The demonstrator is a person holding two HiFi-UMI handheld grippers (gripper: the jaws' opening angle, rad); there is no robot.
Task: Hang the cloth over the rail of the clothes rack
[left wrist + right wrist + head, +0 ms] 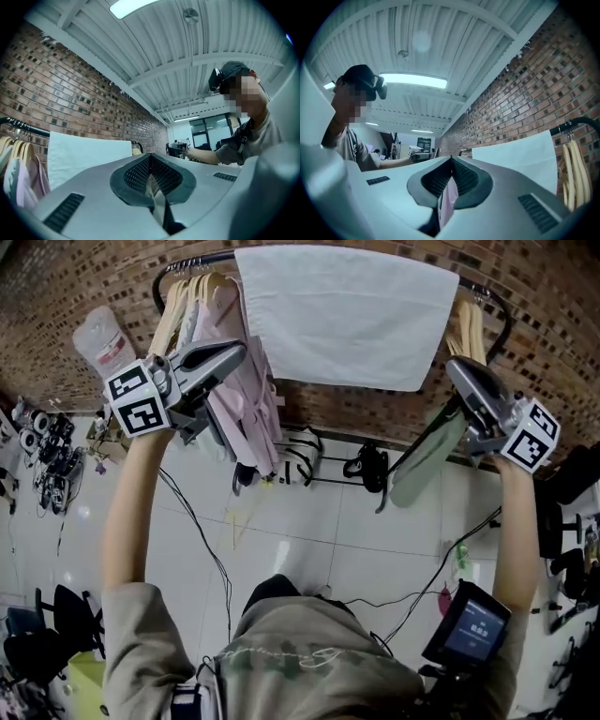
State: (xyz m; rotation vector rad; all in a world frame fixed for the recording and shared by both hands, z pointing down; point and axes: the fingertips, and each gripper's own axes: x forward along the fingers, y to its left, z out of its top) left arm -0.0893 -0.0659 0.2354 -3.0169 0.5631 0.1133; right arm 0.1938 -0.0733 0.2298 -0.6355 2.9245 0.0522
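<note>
The white cloth (347, 315) hangs spread over the black rail (192, 261) of the clothes rack, in front of the brick wall. My left gripper (239, 348) is raised just left of the cloth's lower corner, jaws shut and empty. My right gripper (457, 367) is up by the cloth's right edge, also shut with nothing in it. In the left gripper view the cloth (84, 152) shows beyond the closed left gripper (150, 157), with the rail (18, 125) to its left. In the right gripper view the cloth (520, 154) lies right of the closed right gripper (451, 160).
Pink garments (248, 399) on wooden hangers hang at the rack's left, behind my left gripper. More wooden hangers (466, 329) and a pale green garment (427, 457) hang at the right. Bags (366, 465) lie under the rack. Cables cross the tiled floor. A screen device (469, 629) hangs at my right hip.
</note>
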